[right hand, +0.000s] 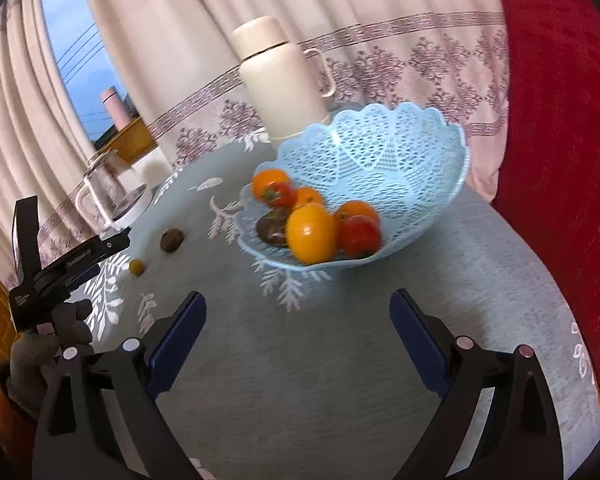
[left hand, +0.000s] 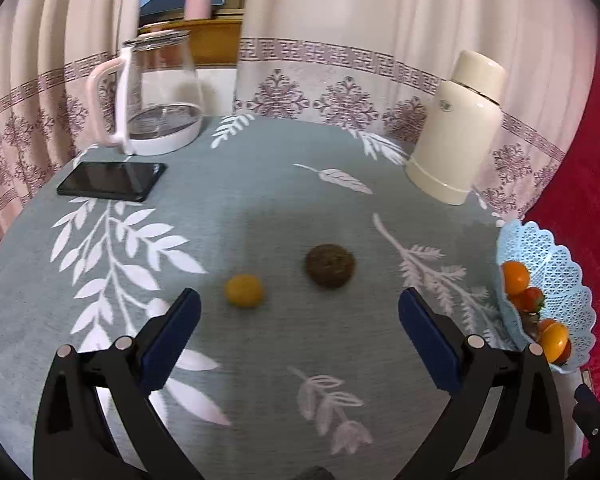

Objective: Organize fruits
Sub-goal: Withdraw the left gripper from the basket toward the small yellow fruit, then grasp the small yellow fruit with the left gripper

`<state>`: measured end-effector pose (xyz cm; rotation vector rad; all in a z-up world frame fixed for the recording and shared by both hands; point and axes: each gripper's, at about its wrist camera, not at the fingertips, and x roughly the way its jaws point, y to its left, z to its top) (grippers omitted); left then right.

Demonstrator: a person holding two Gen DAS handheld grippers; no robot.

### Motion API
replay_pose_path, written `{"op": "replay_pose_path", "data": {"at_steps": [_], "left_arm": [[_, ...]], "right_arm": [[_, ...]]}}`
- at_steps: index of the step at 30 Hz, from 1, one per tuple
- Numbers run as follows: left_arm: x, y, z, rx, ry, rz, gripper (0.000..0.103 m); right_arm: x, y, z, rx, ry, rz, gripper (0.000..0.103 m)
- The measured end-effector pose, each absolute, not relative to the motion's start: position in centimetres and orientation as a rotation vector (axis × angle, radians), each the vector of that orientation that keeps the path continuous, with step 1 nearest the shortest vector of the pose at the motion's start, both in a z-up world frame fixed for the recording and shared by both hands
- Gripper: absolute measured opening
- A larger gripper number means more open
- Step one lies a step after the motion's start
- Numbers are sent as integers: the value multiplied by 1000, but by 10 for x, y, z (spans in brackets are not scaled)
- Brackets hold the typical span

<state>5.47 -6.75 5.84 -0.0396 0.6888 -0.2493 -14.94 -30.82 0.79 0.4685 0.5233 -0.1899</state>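
1. Only the left wrist view showed the black phone [left hand: 112,186] lying flat beside the glass kettle [left hand: 156,96].
2. Only the right wrist view showed the blue basket [right hand: 380,172] whole, tipped toward the camera, holding a yellow-orange fruit [right hand: 311,234] and several other orange and red fruits.
3. On the tablecloth [left hand: 260,184] lay a small yellow fruit [left hand: 244,290] and a brown round fruit [left hand: 331,266], apart; both were roundish, with no clear long axis.
4. The left gripper [left hand: 300,316] stood with fingers wide apart, empty.
5. The right gripper [right hand: 298,316] likewise gaped, empty.

Left tongs [left hand: 300,312] and right tongs [right hand: 298,312] gape, empty
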Motion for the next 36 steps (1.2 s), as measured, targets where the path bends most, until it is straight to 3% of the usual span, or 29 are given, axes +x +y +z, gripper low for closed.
{"op": "replay_pose_path", "data": {"at_steps": [19, 35, 36], "left_arm": [[89, -38, 30, -14, 784, -201, 98], [124, -50, 14, -11, 856, -235, 29], [122, -49, 14, -17, 851, -243, 29]], "right_arm": [[-131, -266, 3, 419, 614, -79, 92], [-125, -257, 3, 386, 642, -83, 92], [-123, -255, 4, 379, 643, -82, 92]]}}
